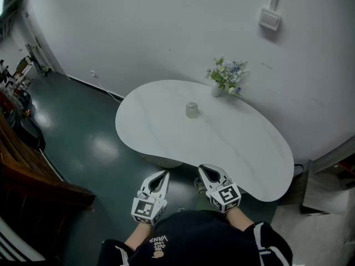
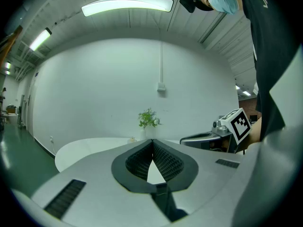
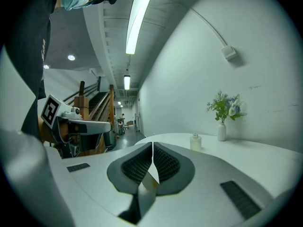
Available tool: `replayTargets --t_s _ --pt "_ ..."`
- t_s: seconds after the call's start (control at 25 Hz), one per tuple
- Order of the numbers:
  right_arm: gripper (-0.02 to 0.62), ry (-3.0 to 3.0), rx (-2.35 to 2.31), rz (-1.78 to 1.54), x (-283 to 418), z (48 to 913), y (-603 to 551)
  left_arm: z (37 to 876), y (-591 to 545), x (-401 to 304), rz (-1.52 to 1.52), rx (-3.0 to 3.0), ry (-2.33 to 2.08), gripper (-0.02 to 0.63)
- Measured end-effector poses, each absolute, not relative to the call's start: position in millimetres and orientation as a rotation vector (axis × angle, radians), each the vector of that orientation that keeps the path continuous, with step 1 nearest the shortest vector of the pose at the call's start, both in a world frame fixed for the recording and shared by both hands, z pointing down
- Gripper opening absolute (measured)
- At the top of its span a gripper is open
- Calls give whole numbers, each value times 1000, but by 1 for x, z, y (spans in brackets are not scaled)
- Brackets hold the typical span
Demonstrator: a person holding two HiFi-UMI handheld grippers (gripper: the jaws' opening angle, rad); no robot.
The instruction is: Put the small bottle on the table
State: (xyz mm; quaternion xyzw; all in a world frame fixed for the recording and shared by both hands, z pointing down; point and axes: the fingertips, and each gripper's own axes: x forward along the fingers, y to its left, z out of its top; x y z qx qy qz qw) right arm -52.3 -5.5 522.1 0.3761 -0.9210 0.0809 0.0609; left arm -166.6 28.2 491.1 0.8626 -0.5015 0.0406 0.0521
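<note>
In the head view, the white kidney-shaped desk (image 1: 166,132) covers nearly all of its own base; only a pale bit shows below the rim at 6 o'clock. At 5 o'clock the rim runs behind the right gripper (image 1: 208,169). The small clear glass bottle (image 1: 192,110) is too small to tell its cap or contents, and in the left gripper view it is a mere speck (image 2: 132,138). The person's black-clad torso (image 1: 194,243) is cut by the bottom edge. At 9 o'clock, dark wooden furniture (image 1: 33,170) runs off the frame. The clutter (image 1: 16,76) at 10 o'clock is too dim to name.
</note>
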Motion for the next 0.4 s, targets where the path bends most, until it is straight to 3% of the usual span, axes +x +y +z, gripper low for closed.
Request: replayTargets --t_s 0.4 --pt "48 -2792 1138 244 -50 520 -4 493 29 -166 128 2614 -1536 20"
